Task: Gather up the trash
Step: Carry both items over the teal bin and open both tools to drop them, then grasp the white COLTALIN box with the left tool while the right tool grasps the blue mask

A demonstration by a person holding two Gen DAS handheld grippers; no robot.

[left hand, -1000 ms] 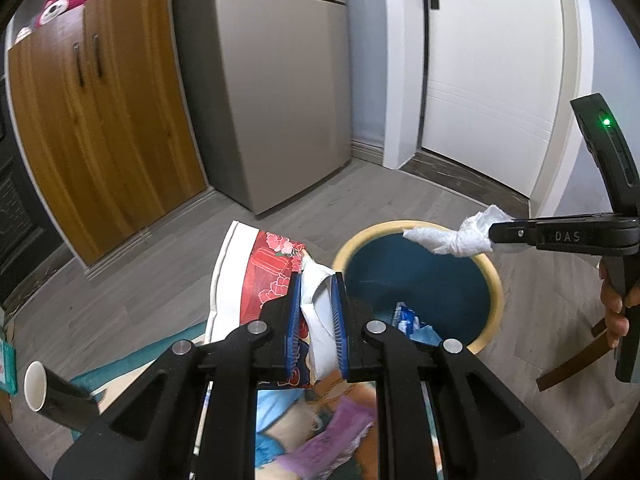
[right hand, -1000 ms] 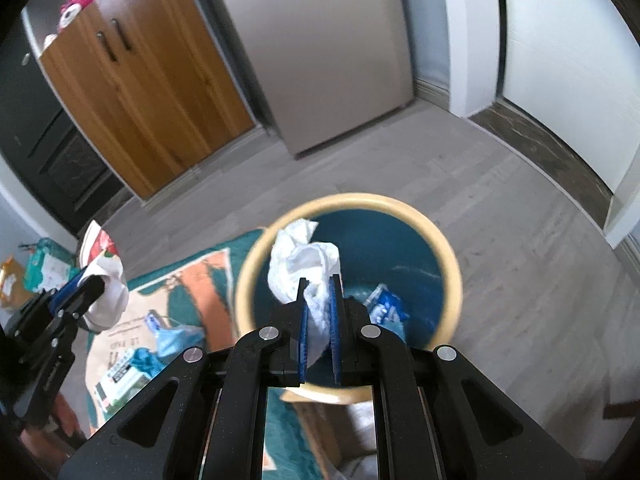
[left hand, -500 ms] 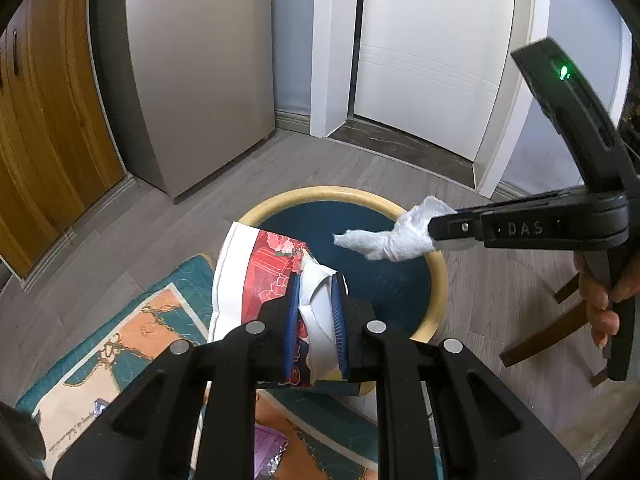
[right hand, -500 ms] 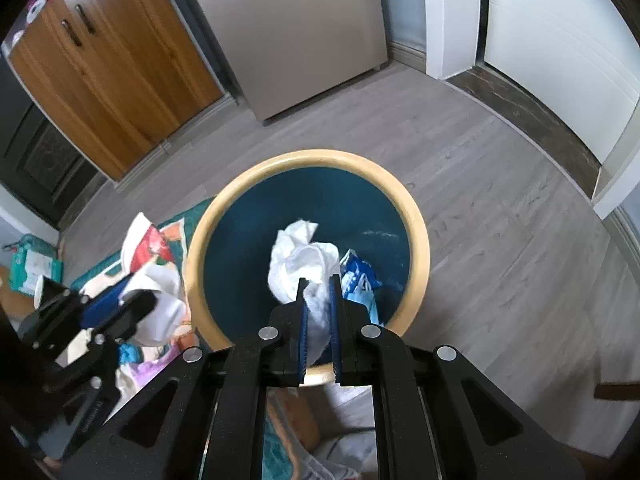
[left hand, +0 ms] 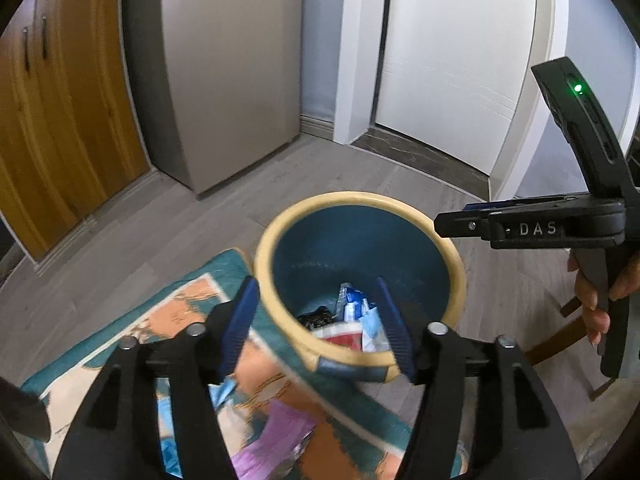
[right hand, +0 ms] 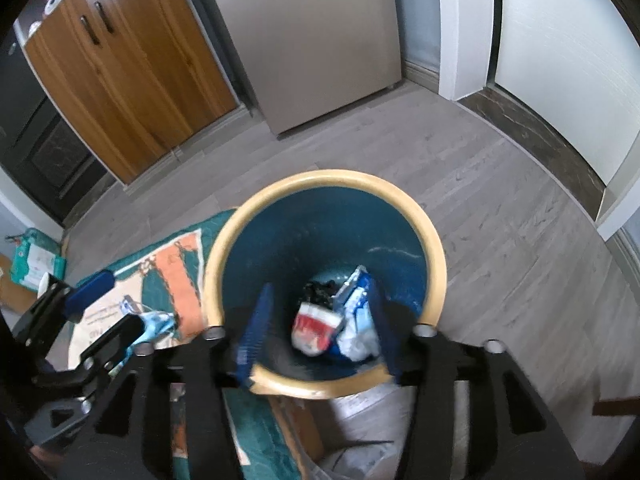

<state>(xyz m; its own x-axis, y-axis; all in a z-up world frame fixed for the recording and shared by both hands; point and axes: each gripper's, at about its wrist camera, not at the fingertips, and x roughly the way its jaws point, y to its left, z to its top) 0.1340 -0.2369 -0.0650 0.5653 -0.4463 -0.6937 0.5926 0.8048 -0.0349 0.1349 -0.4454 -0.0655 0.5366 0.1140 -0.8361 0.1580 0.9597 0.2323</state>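
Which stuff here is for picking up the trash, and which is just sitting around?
For the job:
- round blue bin with yellow rim
- red-and-white wrapper inside it
- blue-and-white wrapper inside it
- purple wrapper on the rug

Just around:
- wooden cupboard
- grey fridge
- white door

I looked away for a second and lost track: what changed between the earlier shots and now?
Both grippers let go: the left gripper dropped its red-and-white wrapper and the right gripper its white tissue into the bin. Both sets of jaws are opening, nothing between them. Bin and rug stayed put.
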